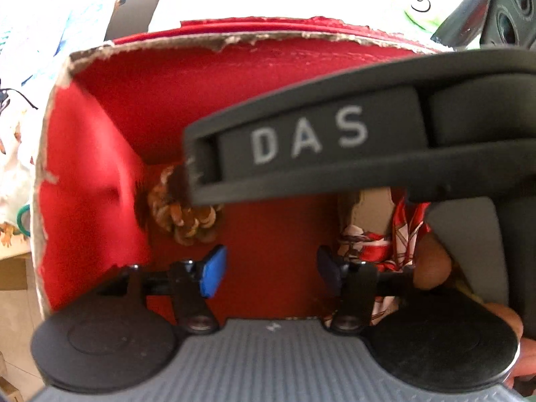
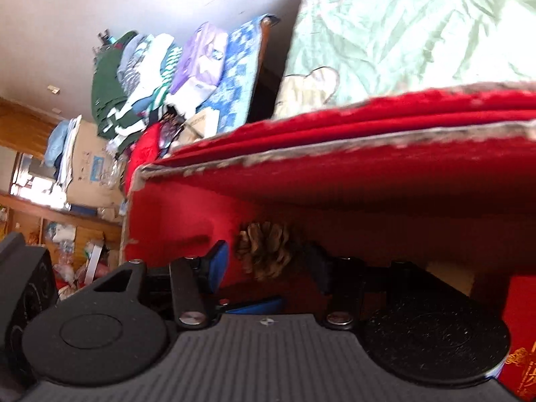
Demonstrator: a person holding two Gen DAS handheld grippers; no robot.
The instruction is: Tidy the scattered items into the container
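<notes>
Lying in red box (image 1: 100, 154): one pinecone (image 1: 182, 214), one scarf (image 1: 382, 248)

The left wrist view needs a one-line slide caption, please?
Open left gripper above torn red cardboard box holding a brown pine cone.

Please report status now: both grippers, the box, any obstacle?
Left gripper open, empty, over red box. Right gripper open around pine cone. Right gripper body crosses left view.

We've got the torn red cardboard box (image 2: 335, 181) sitting on a bed with a pale green leaf-print bedspread (image 2: 418, 26).
</notes>
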